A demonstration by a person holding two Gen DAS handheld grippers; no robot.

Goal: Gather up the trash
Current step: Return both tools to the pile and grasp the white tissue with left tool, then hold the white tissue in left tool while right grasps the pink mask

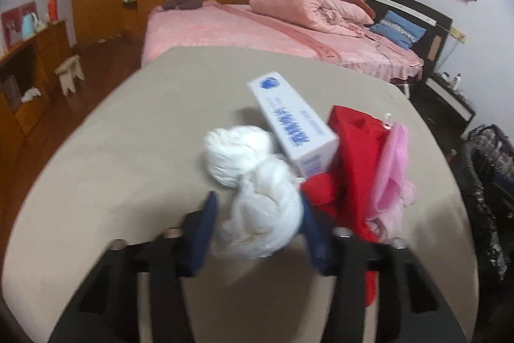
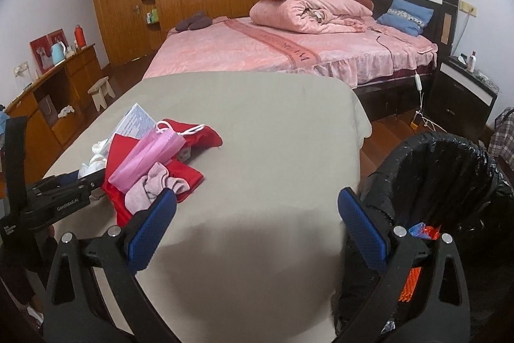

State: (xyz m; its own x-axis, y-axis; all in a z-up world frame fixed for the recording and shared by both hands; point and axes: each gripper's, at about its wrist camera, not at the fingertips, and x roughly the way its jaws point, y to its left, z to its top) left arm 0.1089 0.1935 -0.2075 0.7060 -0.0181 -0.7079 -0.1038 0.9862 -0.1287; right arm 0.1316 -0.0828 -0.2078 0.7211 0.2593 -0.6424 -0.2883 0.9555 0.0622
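Left tongs [image 1: 257,214] pinching white crumpled wad [image 1: 266,214], red cloth [image 1: 353,156] beside

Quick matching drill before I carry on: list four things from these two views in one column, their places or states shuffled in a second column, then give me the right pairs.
Things:
1. white wad
2. white box
3. pink mask
4. bin

Places or states:
A. lined with a black bag, beside the table
B. between the fingers of the left gripper
C. on top of the red cloth
D. lying flat on the table, beyond the wad

Pairs: 1-B, 2-D, 3-C, 4-A. The right gripper stands open and holds nothing.
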